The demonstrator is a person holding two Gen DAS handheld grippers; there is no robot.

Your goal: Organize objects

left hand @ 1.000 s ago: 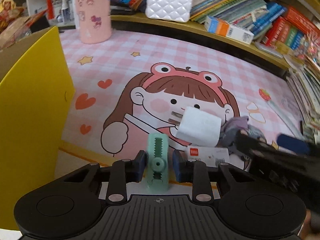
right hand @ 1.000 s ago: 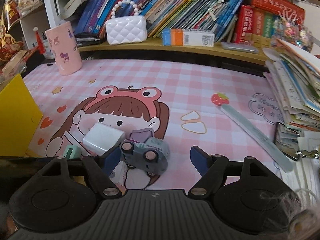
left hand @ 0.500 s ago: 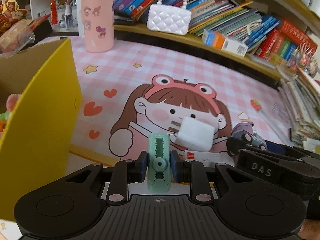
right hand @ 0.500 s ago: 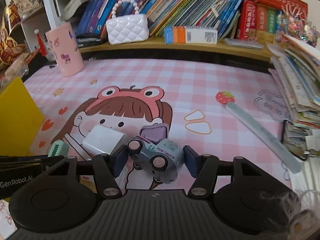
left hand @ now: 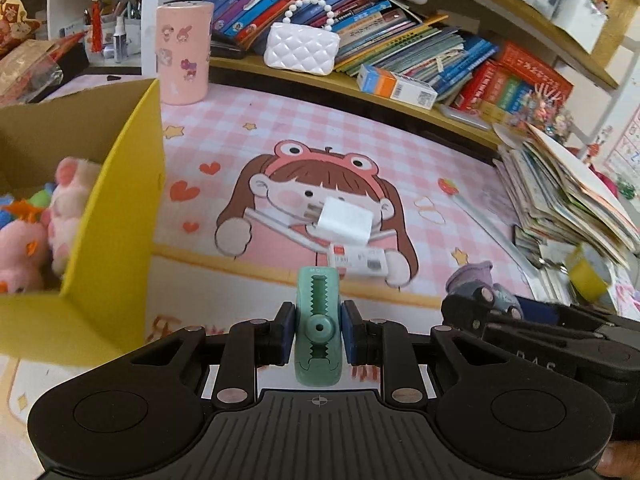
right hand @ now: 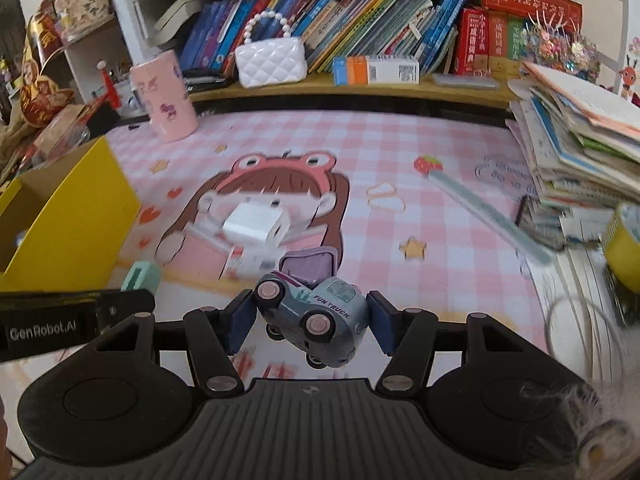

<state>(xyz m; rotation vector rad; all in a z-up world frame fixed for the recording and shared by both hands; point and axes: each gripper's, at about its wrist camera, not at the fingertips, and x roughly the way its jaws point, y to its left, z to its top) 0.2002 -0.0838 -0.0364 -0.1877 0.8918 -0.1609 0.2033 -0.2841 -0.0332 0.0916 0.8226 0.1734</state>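
Between L jaws, clip [left hand: 318, 320] lengthwise fwd

Yellow box [left hand: 116, 216] walls off nine o'clock; charger [left hand: 345, 222] sits at twelve; book pile [left hand: 568, 196] crowds two o'clock; bare mat [left hand: 360, 148] lies between.

- The bench [right hand: 460, 152] is covered by a pink checked mat printed with a cartoon girl.
- A white charger [left hand: 345, 226] lies mid-mat, touching a small labelled box [left hand: 360, 260] just nearer.
- A yellow cardboard box [left hand: 116, 216] stands left, a pink cup [left hand: 183, 54] far left.
- A stack of books [right hand: 580, 140] sits right, a pale ruler [right hand: 488, 216] beside it.
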